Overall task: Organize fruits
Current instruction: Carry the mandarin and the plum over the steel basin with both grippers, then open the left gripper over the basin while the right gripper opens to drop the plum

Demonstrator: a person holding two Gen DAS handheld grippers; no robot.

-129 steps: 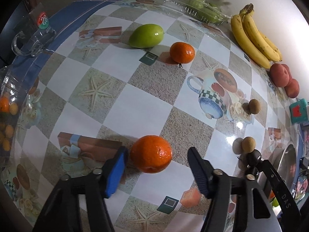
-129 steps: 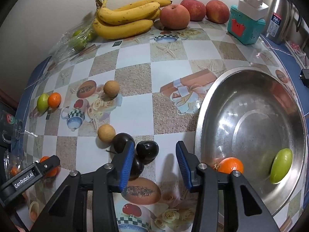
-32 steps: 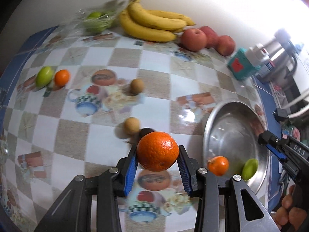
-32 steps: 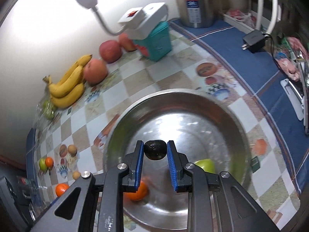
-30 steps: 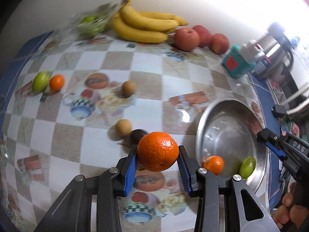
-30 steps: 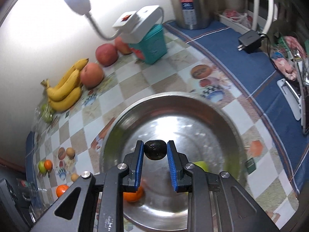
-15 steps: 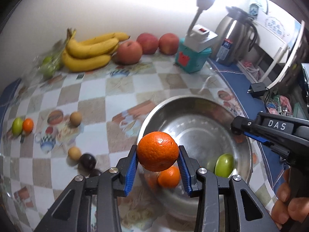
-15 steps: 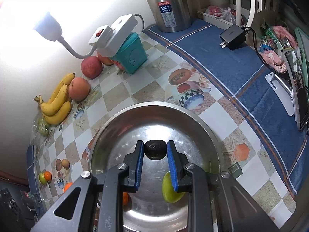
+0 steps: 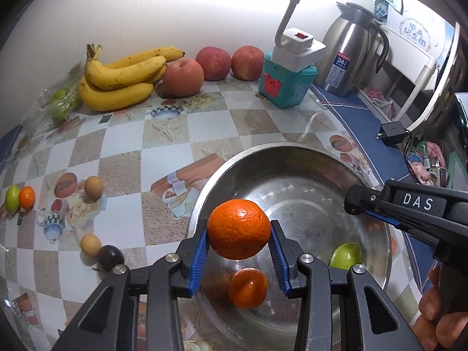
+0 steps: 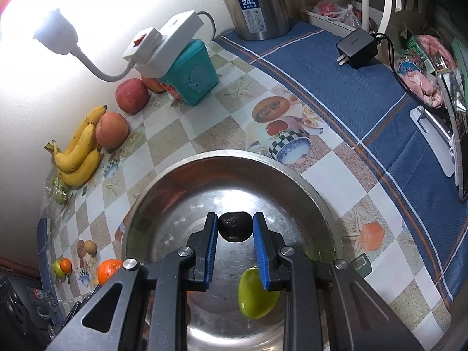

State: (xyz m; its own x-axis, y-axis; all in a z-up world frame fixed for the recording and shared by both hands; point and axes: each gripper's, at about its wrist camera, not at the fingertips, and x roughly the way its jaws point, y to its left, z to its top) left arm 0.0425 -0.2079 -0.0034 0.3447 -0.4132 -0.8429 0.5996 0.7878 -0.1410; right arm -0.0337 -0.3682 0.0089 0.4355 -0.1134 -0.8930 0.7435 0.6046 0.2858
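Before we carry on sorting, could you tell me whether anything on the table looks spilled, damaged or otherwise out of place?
Nothing looks spilled or damaged. The one oddity: a white power strip with a lamp is perched tilted on top of the teal box, overhanging its edge. Loose fruit on the tablecloth is simply unsorted.

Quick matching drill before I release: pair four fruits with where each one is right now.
Things:
1. large orange
2. dark fruit
3. green fruit
4. bananas

Places:
A. lying in the steel bowl
B. on the table by the wall
C. clamped in the left tongs
D. clamped in the right tongs

Pairs: 1-C, 2-D, 3-A, 4-B
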